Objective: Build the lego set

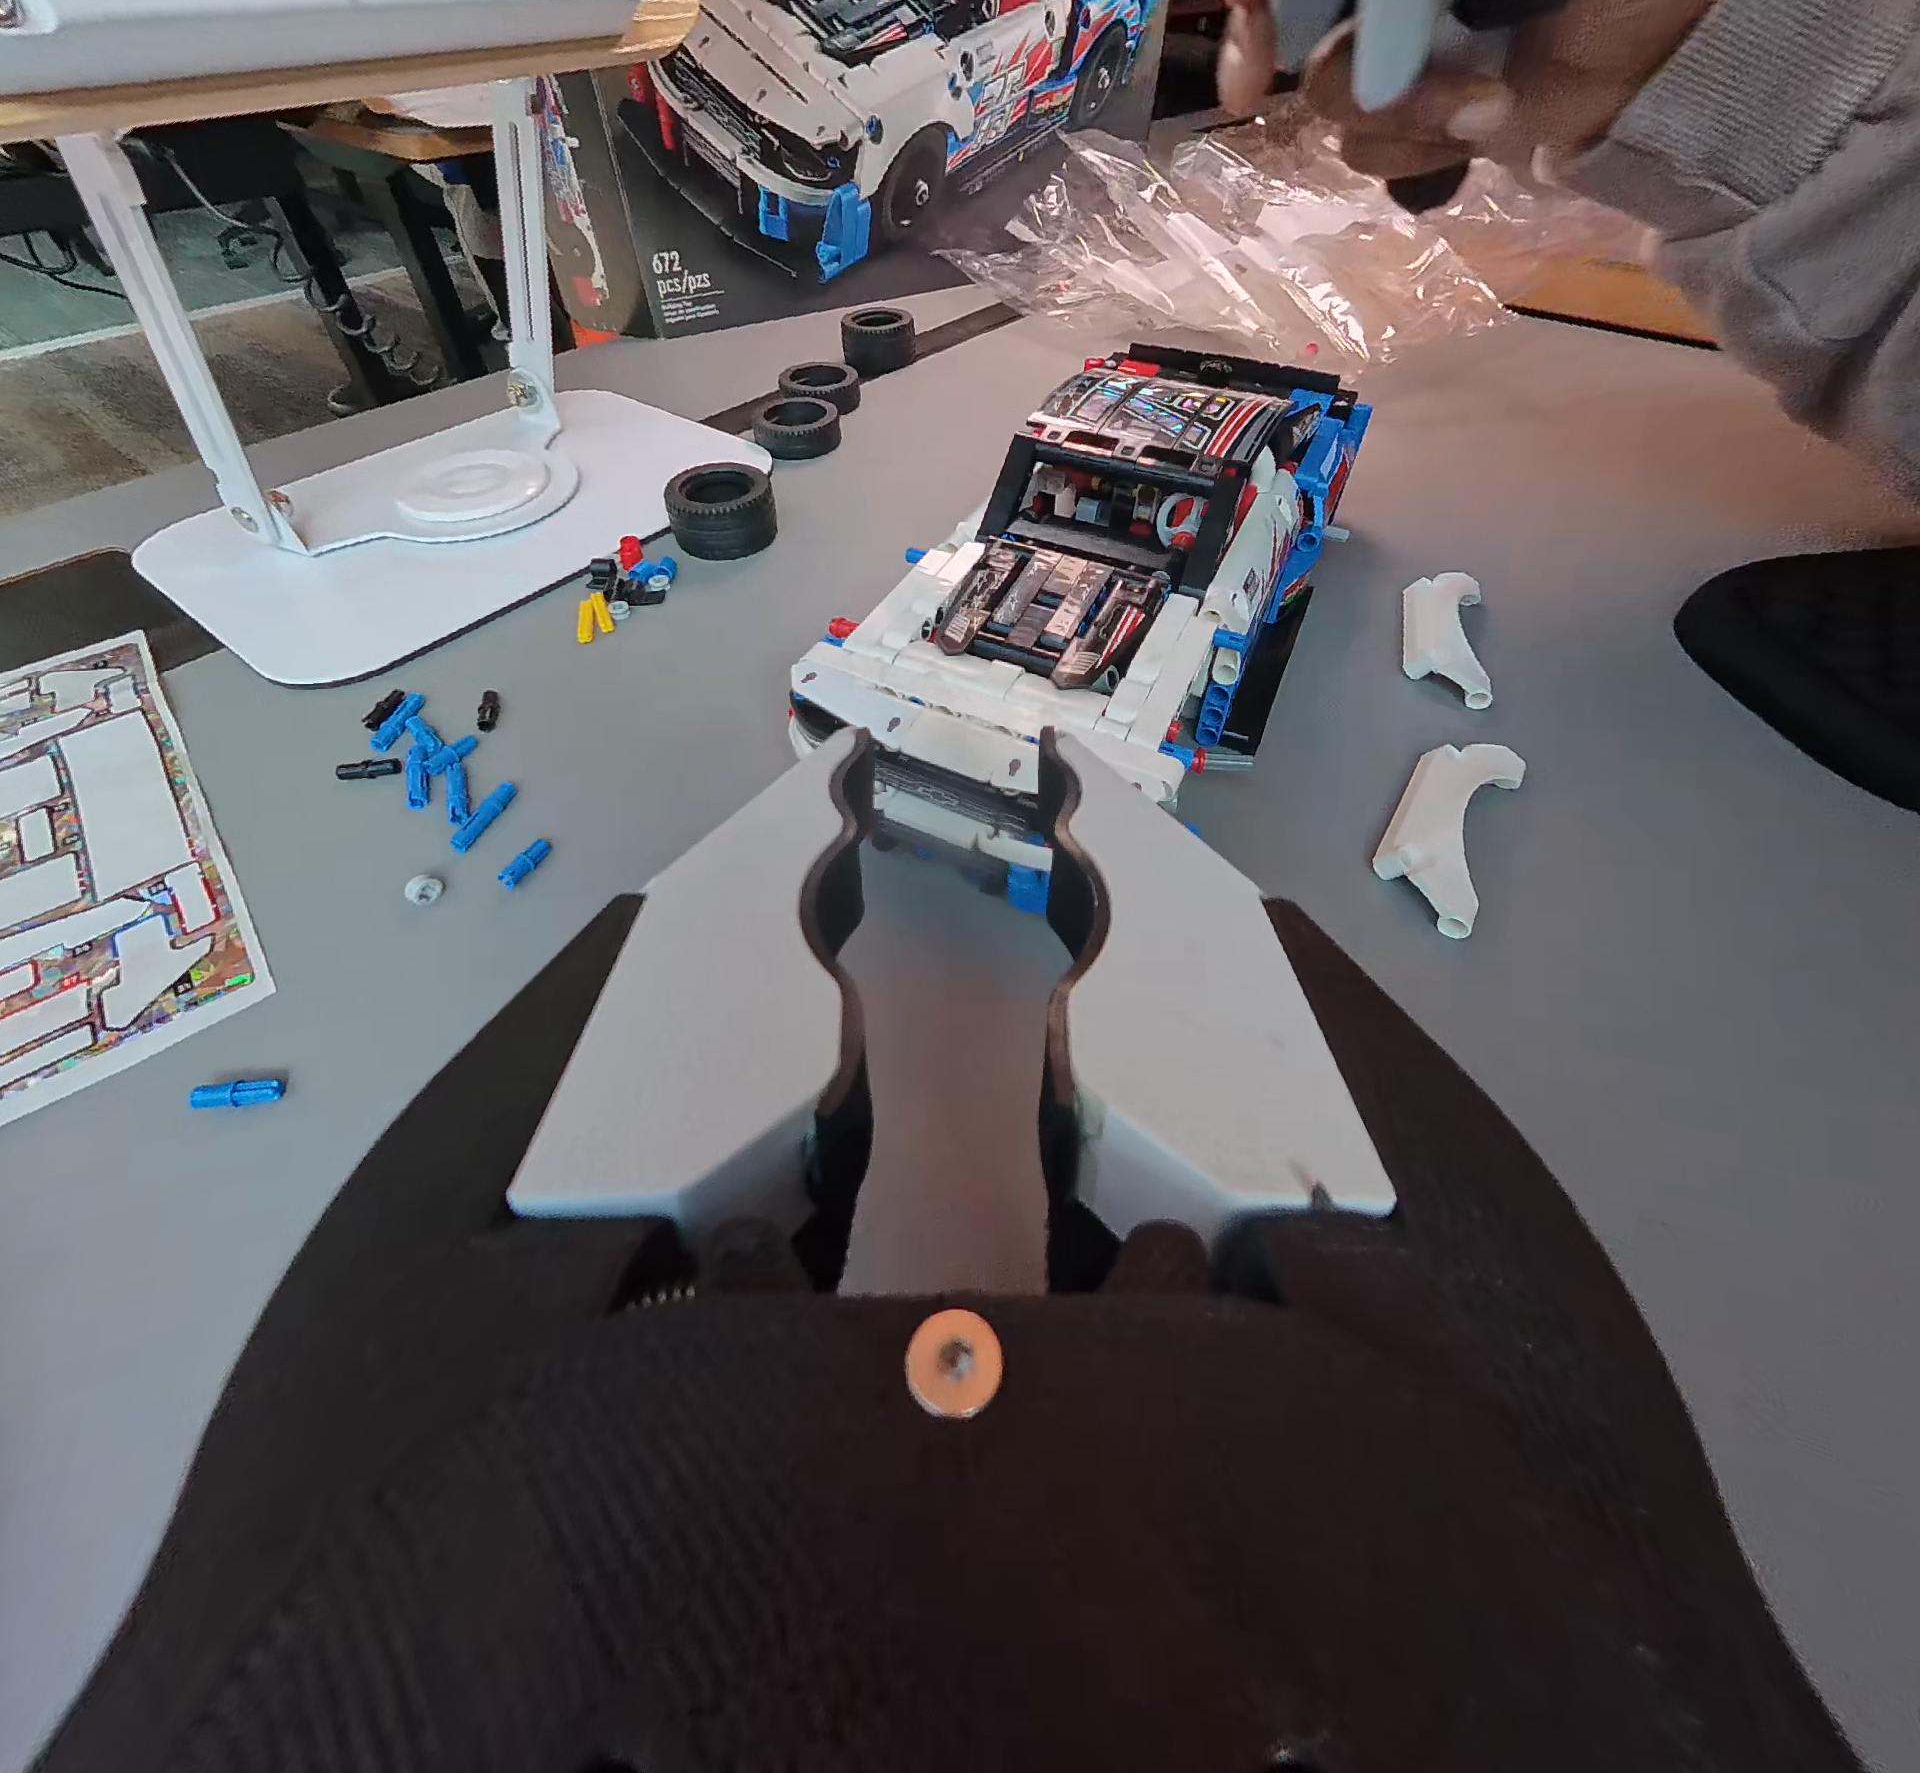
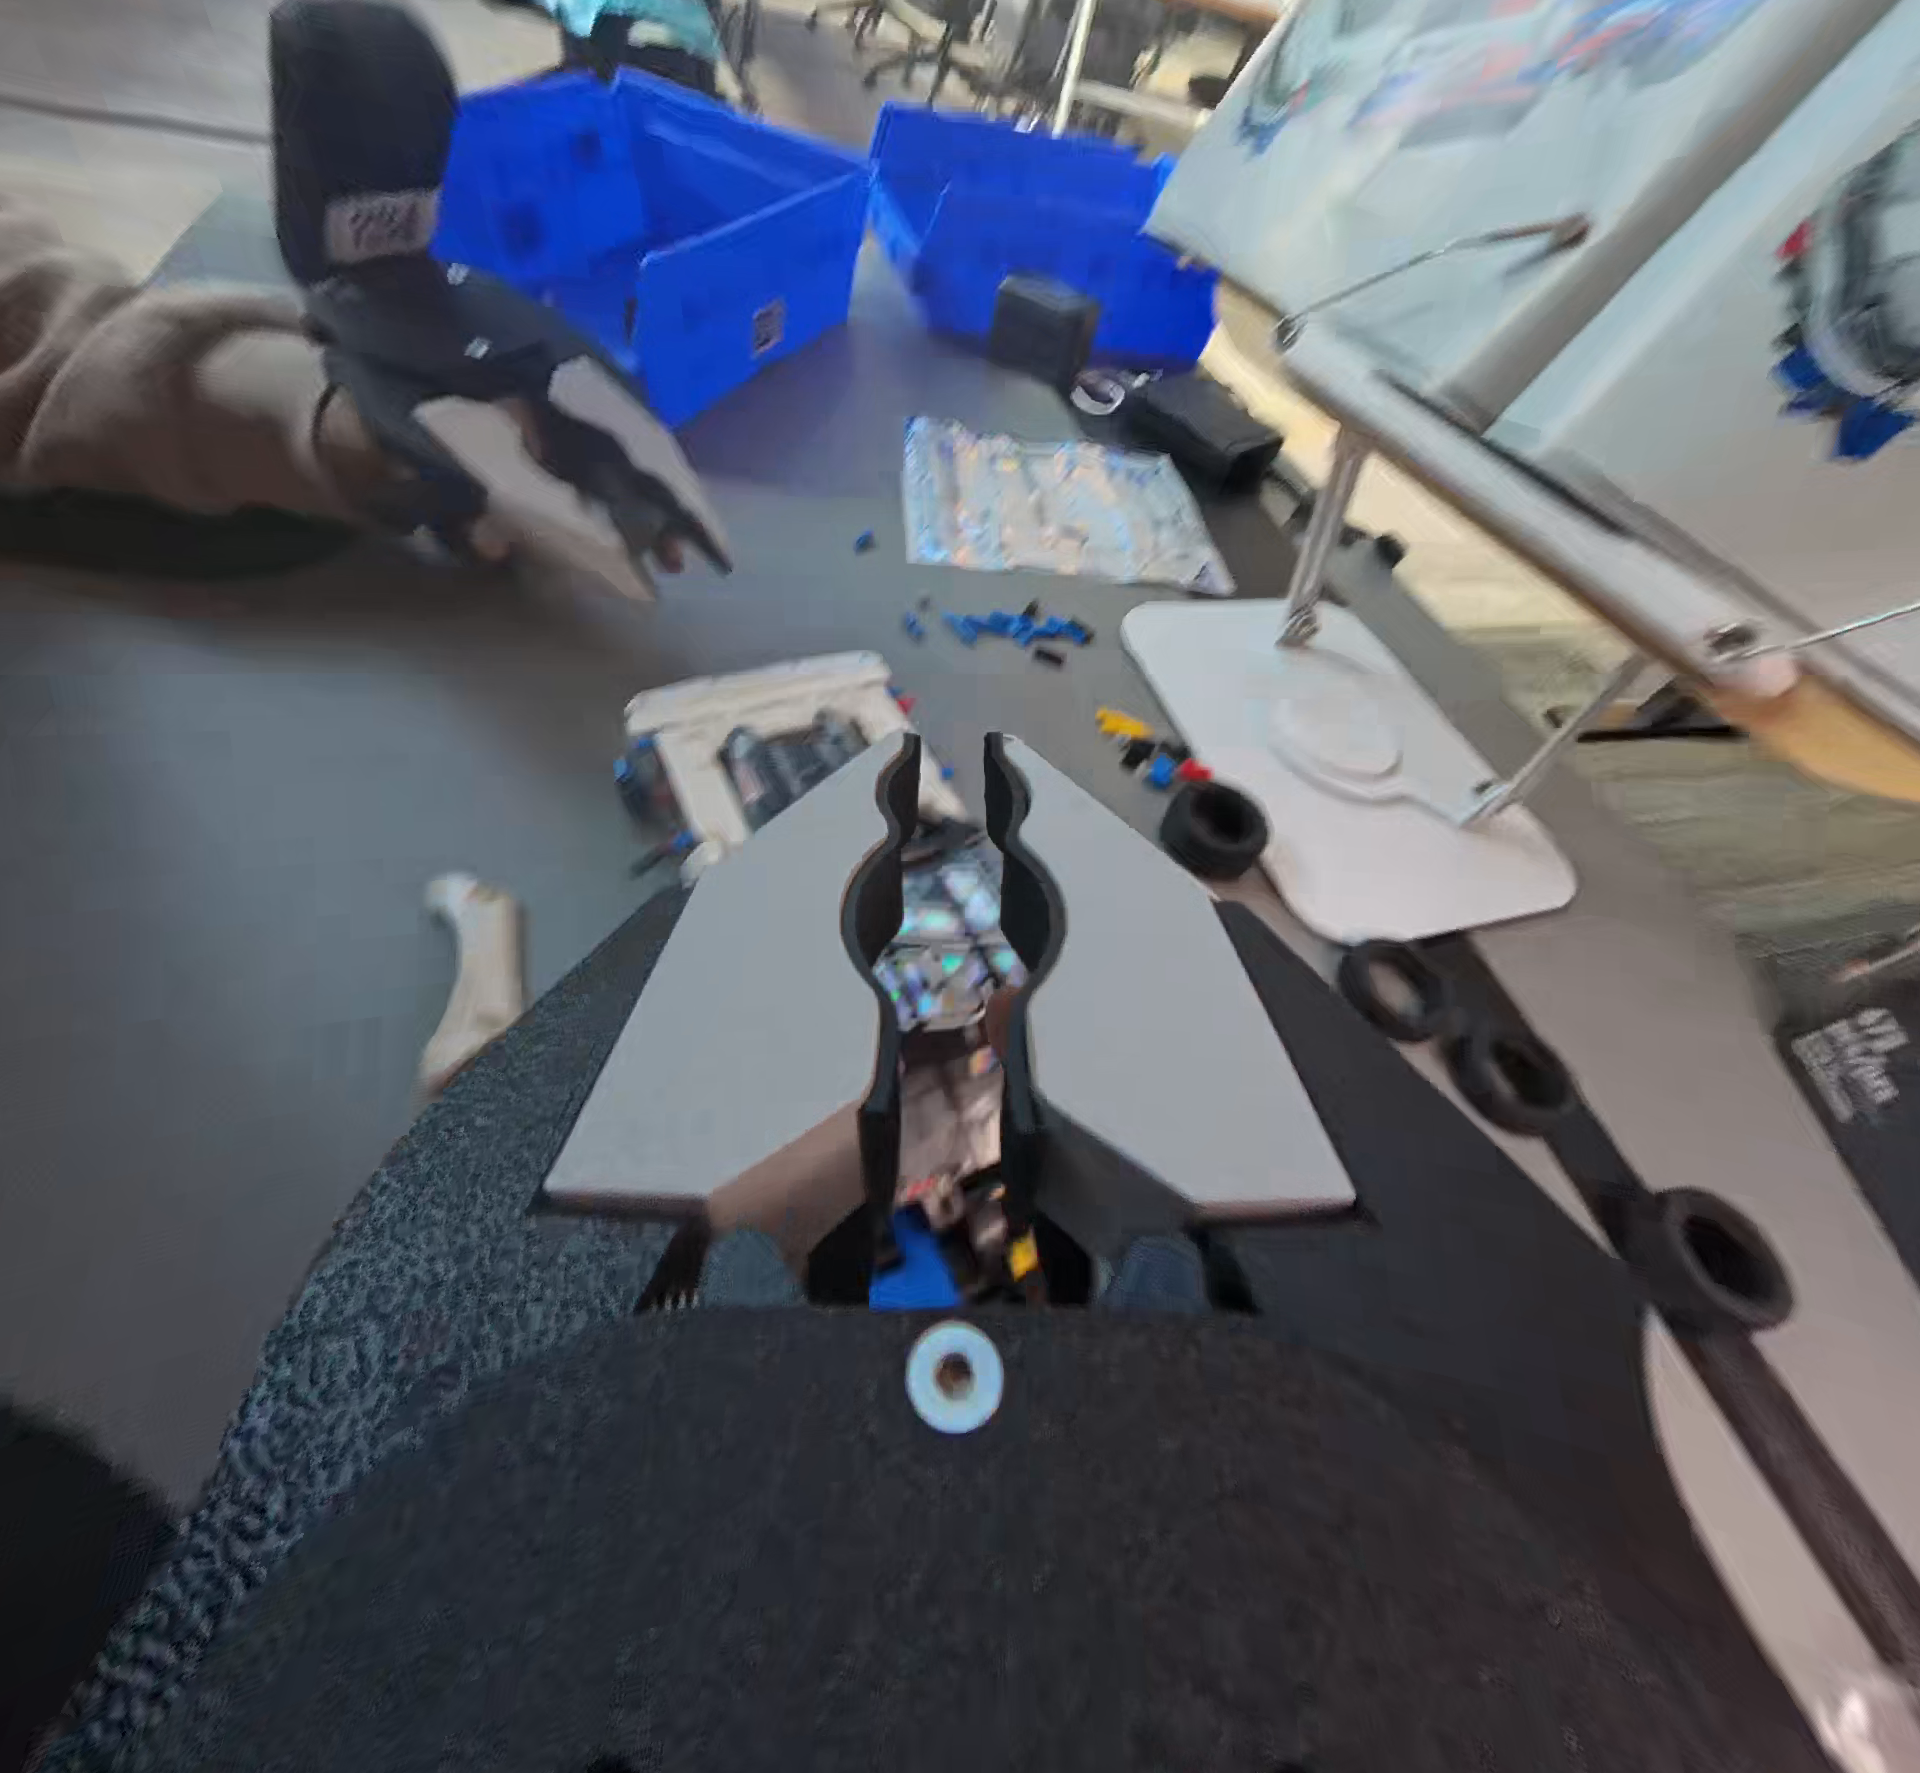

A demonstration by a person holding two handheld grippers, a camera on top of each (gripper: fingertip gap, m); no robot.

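Observation:
The nearly built white, blue and black lego car [image 1: 1091, 601] stands on the grey table [image 1: 1558, 1100] without wheels. My left gripper [image 1: 951, 757] is open and empty, with its tips just before the car's front bumper. My right gripper [image 2: 953, 749] hovers over the car [image 2: 769, 757]; its jaws stand a narrow gap apart with nothing between them, and the shiny roof shows through the gap. It appears blurred at the top right of the left wrist view [image 1: 1340, 40]. Two white arch pieces [image 1: 1444, 830] lie right of the car. Several black tyres [image 1: 722, 513] lie to its left.
Loose blue and black pins [image 1: 447, 778] and a sticker sheet [image 1: 94, 871] lie at the left. A white book stand [image 1: 416, 528] holds the manual. The set's box [image 1: 883, 92] and a plastic bag [image 1: 1247, 248] lie behind the car. Blue bins [image 2: 665, 237] stand at the far side. Tip to tip, the grippers are about 20 centimeters apart.

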